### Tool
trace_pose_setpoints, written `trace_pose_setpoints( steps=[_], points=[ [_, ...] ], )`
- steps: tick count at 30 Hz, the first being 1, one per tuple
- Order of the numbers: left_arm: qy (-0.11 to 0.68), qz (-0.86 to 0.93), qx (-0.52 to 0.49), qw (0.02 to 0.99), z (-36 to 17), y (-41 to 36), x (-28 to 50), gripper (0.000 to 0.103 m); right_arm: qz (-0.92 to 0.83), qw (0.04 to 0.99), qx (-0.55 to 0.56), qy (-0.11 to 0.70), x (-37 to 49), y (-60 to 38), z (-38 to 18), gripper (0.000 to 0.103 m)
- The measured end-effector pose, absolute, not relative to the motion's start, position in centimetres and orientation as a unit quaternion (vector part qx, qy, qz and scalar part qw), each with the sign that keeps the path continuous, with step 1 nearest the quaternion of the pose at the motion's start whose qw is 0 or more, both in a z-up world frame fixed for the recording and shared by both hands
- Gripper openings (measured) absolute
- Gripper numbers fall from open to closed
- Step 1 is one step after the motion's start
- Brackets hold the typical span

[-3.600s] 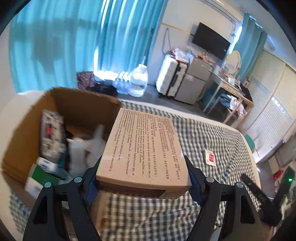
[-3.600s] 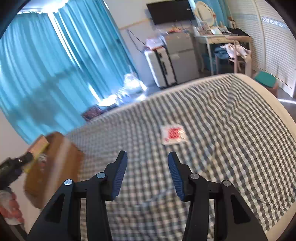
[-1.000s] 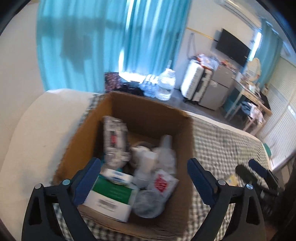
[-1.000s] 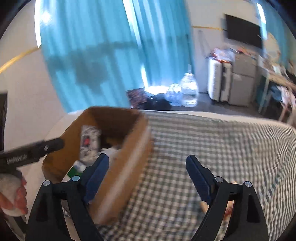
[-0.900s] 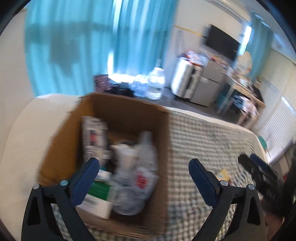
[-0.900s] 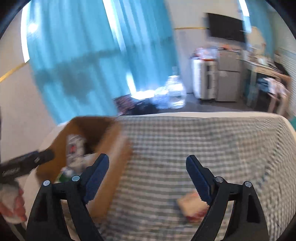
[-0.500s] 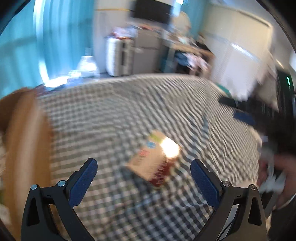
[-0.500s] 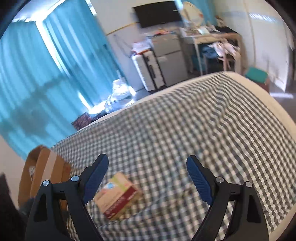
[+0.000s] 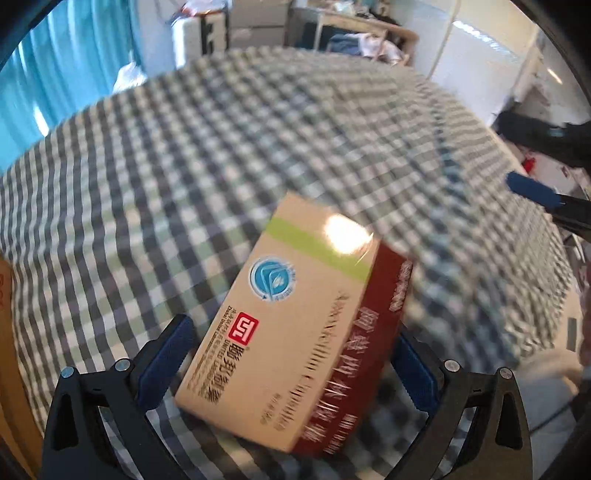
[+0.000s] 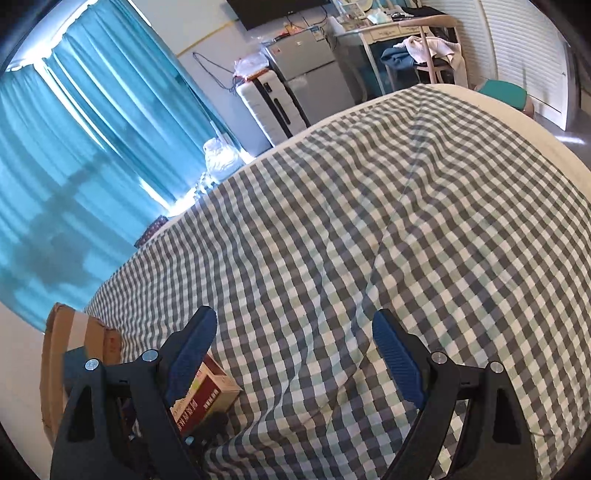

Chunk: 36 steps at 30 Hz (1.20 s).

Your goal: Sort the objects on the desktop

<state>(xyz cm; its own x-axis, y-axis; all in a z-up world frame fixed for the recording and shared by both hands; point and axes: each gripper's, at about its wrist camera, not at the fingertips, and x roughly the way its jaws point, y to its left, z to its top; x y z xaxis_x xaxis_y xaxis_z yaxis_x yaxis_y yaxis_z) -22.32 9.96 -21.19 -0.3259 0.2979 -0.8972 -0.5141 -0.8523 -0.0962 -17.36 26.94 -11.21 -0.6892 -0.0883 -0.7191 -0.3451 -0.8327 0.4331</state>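
Straddling glossy cardboard box (image 9: 295, 332) (rectangular), left tongs (image 9: 291, 362) spread wide.

Place: a lived-in bedroom at home
Bed: checked bedspread (image 10: 369, 229)
Window: teal curtains (image 10: 74, 140)
Furniture: wall television (image 10: 273, 11), small fridge (image 10: 310, 81), white suitcase (image 10: 269, 107), desk (image 10: 388, 33) with clothes-draped chair (image 10: 432, 51)
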Motion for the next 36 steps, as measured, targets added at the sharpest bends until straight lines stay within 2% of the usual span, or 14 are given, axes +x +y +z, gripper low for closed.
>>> trace_pose_setpoints(
  steps=[1,4,6,11,16,19,22,28,32,36],
  points=[
    [0.105,0.812,-0.515,0.252,-21.2,9.9,-22.0,0.103,0.875,0.071,-0.388,0.28,-17.4,26.8,-11.3,0.087],
    [0.109,0.813,-0.518,0.243,-20.6,9.9,-21.2,0.09,0.877,0.07,-0.391,0.273,-17.3,26.3,-10.9,0.087],
    [0.095,0.811,-0.526,0.238,-19.7,9.4,-20.7,0.088,0.876,0.073,-0.396,0.266,-17.5,25.4,-10.3,0.087],
    [0.053,0.847,-0.478,0.226,-12.4,6.0,-18.8,0.076,0.889,0.056,-0.377,0.255,-16.0,22.2,-6.8,0.087],
    [0.0,0.875,-0.435,0.211,-5.1,-0.1,-17.4,0.076,0.912,0.026,-0.342,0.224,-13.9,17.5,-2.2,0.087],
    [-0.003,0.885,-0.423,0.196,-4.1,-3.0,-15.8,0.075,0.921,0.012,-0.334,0.202,-12.8,14.8,-0.5,0.087],
    [-0.041,0.889,-0.418,0.181,-3.0,-5.1,-14.7,0.075,0.925,0.005,-0.333,0.184,-12.3,12.8,0.4,0.087],
    [-0.061,0.919,-0.369,0.122,2.6,-11.4,-13.6,0.075,0.93,-0.033,-0.324,0.168,-11.7,9.4,2.1,0.087],
    [-0.054,0.929,-0.363,0.052,3.2,-15.0,-14.2,0.075,0.93,-0.065,-0.332,0.145,-11.9,5.8,2.0,0.087],
    [-0.069,0.918,-0.39,0.016,1.1,-18.6,-15.0,0.076,0.925,-0.092,-0.352,0.113,-12.3,1.8,0.6,0.087]
  ],
)
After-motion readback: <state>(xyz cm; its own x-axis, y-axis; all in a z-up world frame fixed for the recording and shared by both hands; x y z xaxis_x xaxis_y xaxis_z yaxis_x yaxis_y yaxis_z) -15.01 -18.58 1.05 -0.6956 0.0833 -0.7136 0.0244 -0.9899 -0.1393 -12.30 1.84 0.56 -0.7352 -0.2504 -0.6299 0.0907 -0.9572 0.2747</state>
